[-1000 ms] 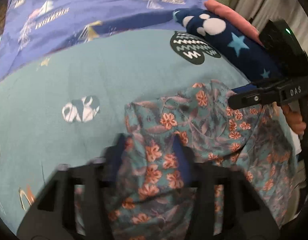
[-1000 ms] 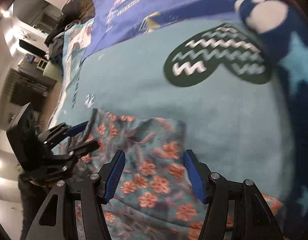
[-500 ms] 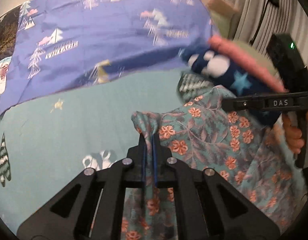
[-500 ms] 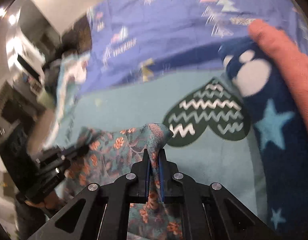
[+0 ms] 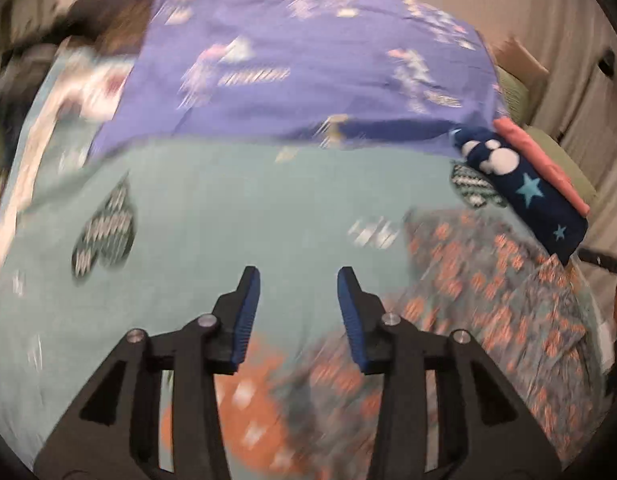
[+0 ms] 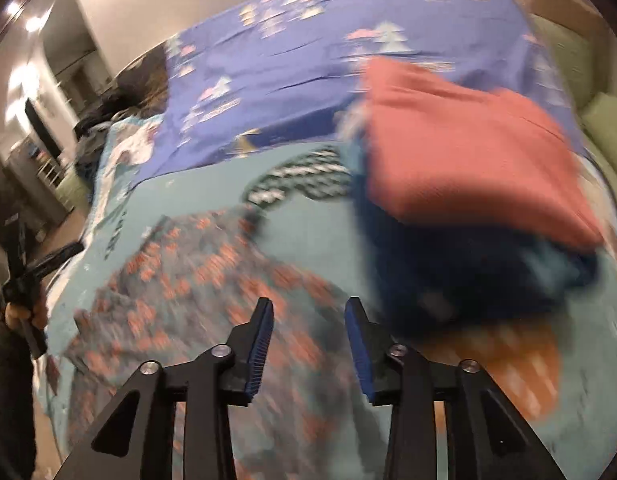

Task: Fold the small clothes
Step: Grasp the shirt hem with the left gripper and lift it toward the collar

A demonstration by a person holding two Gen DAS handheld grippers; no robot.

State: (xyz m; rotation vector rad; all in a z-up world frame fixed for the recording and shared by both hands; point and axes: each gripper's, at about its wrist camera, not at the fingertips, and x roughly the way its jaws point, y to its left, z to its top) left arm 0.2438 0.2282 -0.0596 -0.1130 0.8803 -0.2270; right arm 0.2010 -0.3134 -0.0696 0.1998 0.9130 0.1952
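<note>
A teal garment with orange flowers (image 5: 488,280) lies crumpled on the bed, to the right of and below my left gripper (image 5: 294,276). That gripper's jaws are opening, with only bare sheet between the blue pads. In the right wrist view the same garment (image 6: 196,264) spreads to the left under my right gripper (image 6: 308,306). Its jaws are also opening, and no cloth is pinched between them. The left gripper (image 6: 74,249) shows at the far left edge there, held by a hand (image 6: 24,314). Both views are blurred by motion.
A folded stack sits at the garment's right: a navy piece with stars (image 5: 524,196) under a coral one (image 5: 540,160), large and close in the right wrist view (image 6: 460,152). The teal sheet (image 5: 228,200) meets a purple blanket (image 5: 308,72) behind. The bed's edge (image 6: 68,360) drops off at left.
Half a second ago each gripper was shut on a pinched fold of the floral garment. Both have let go, opened and swung away, and the garment has dropped onto the bed.
</note>
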